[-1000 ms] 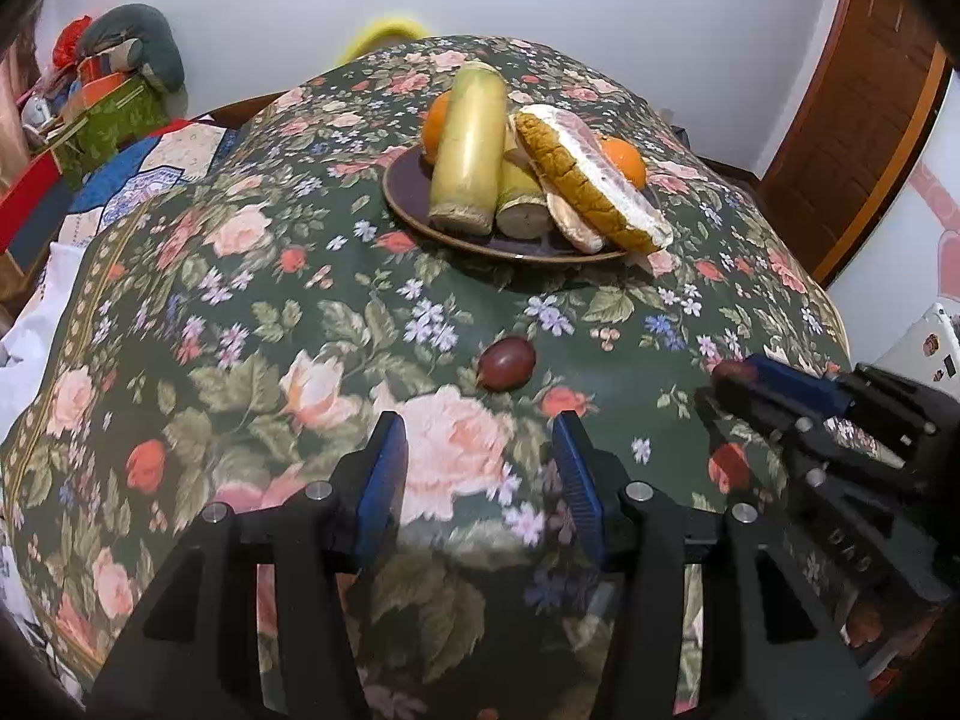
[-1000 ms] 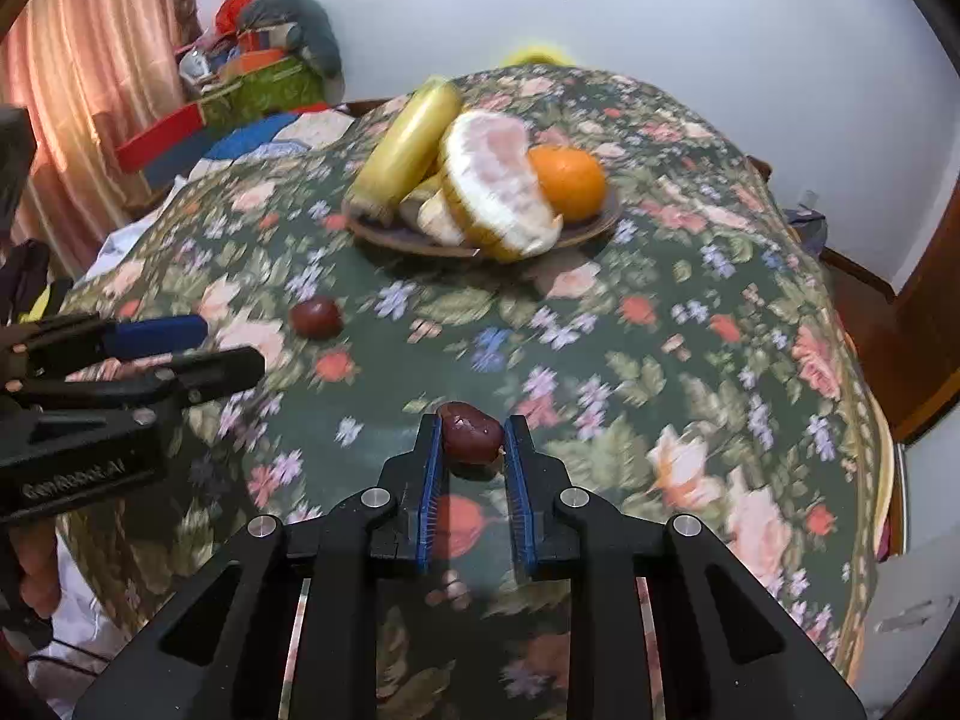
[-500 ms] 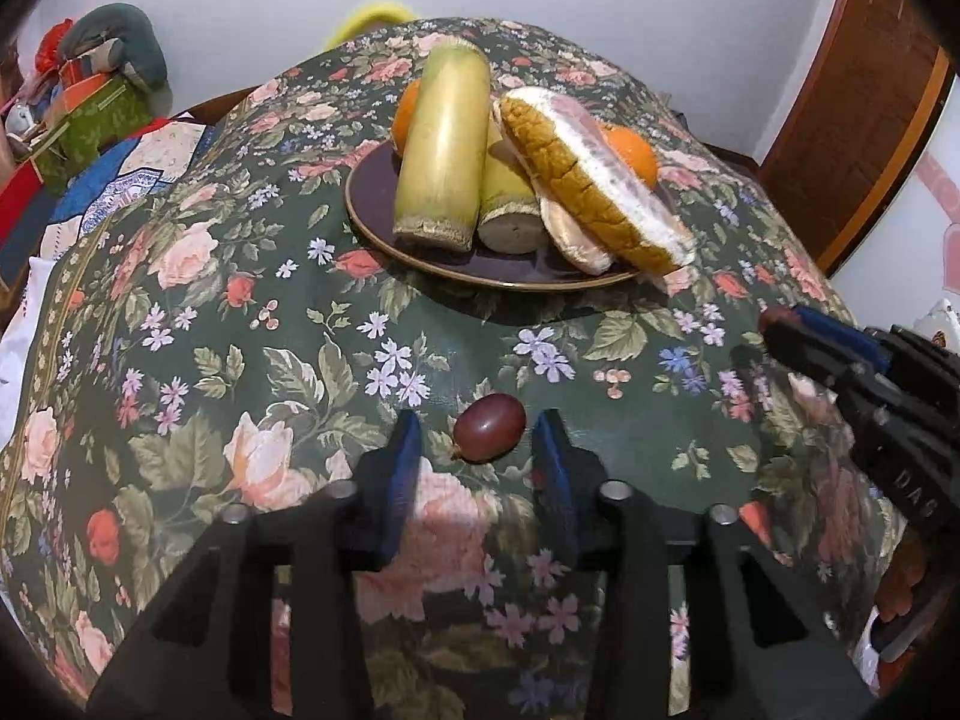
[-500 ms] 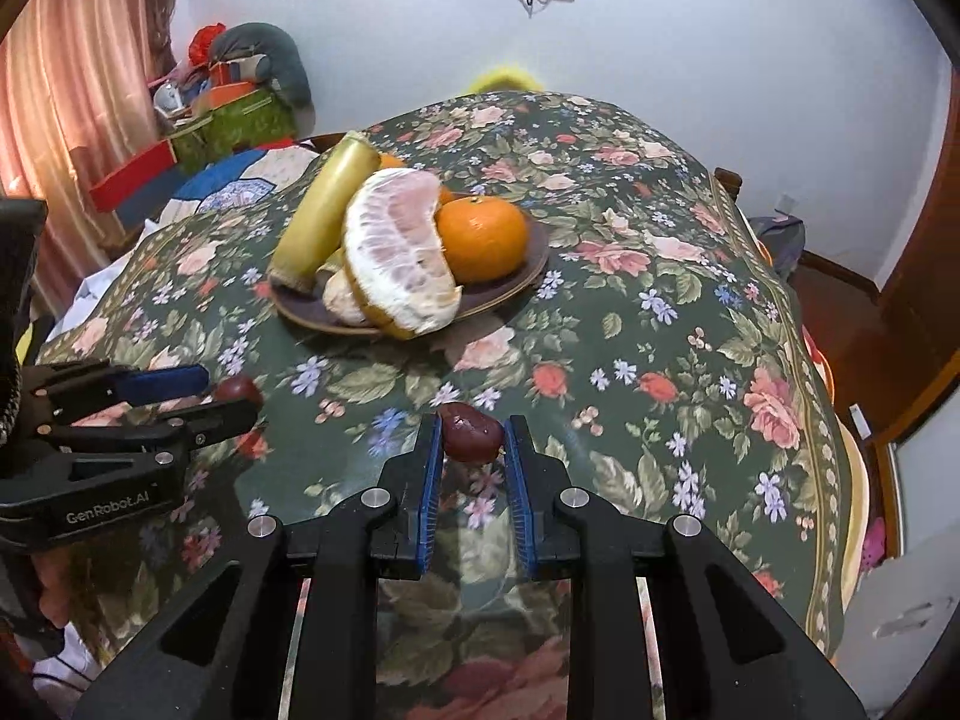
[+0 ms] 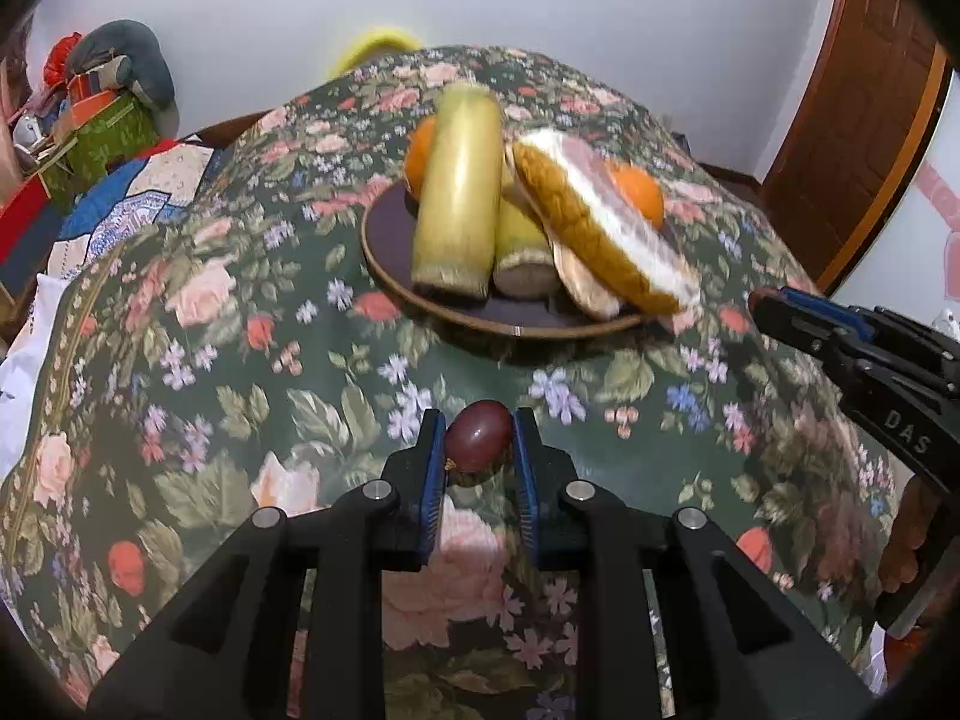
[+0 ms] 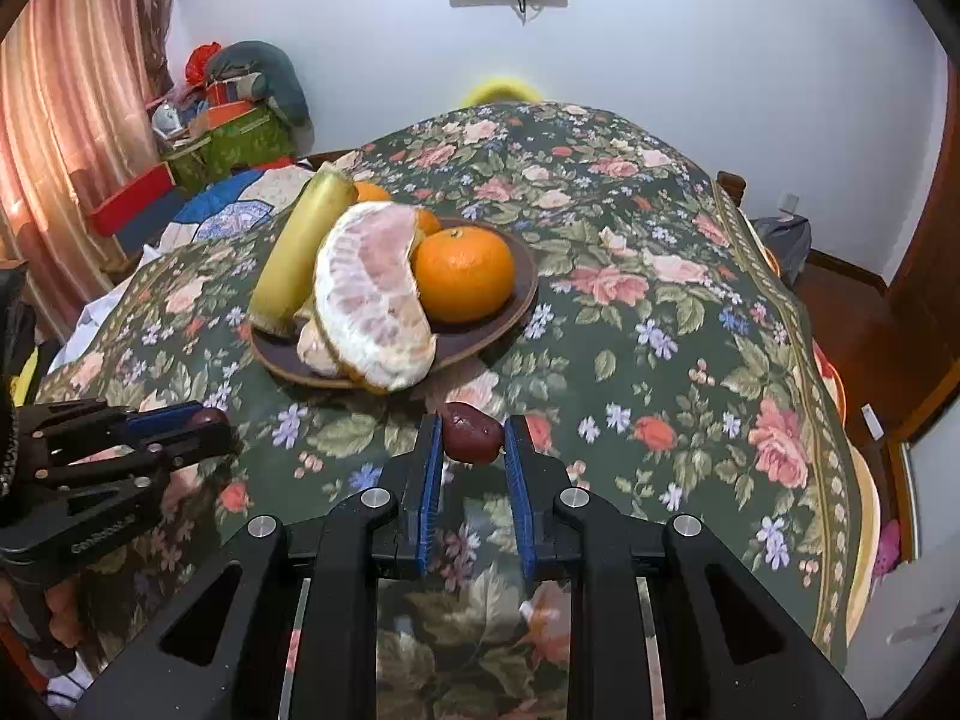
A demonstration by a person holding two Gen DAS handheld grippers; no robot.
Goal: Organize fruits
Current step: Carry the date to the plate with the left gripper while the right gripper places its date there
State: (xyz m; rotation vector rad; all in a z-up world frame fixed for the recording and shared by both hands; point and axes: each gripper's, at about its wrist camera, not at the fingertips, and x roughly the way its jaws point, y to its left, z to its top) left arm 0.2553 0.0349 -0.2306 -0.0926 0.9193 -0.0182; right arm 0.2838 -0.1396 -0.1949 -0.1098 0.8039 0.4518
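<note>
- Two small dark-red fruits are in play: a smooth, oval, glossy one (image 5: 477,435) sits between the blue pads of the left gripper (image 5: 477,450), and a wrinkled, lumpier one (image 6: 471,432) sits between the pads of the right gripper (image 6: 471,450).
- Left jaws are drawn in on the smooth fruit, pads touching both its sides; whether it rests on the floral green tablecloth (image 5: 240,396) or is lifted clear, I cannot tell.
- Right jaws pinch the wrinkled fruit at its flanks near the fingertips, just in front of the plate.
- Handling, as a judgement: both fruits look light and small. The glossy skin could slip or roll out of the pads, so a grip across the widest middle seems safest. The wrinkled one probably gives a little, so a gentle squeeze should do.
- One container: a round dark-brown plate (image 6: 522,294) holding a long yellow-green stalk piece (image 6: 303,252), peeled pomelo segments (image 6: 372,306) and at least two oranges (image 6: 465,273).
- Free room on the plate looks scarce; the bare rim nearest the grippers seems the likeliest landing spot, and a round fruit may roll off it.
</note>
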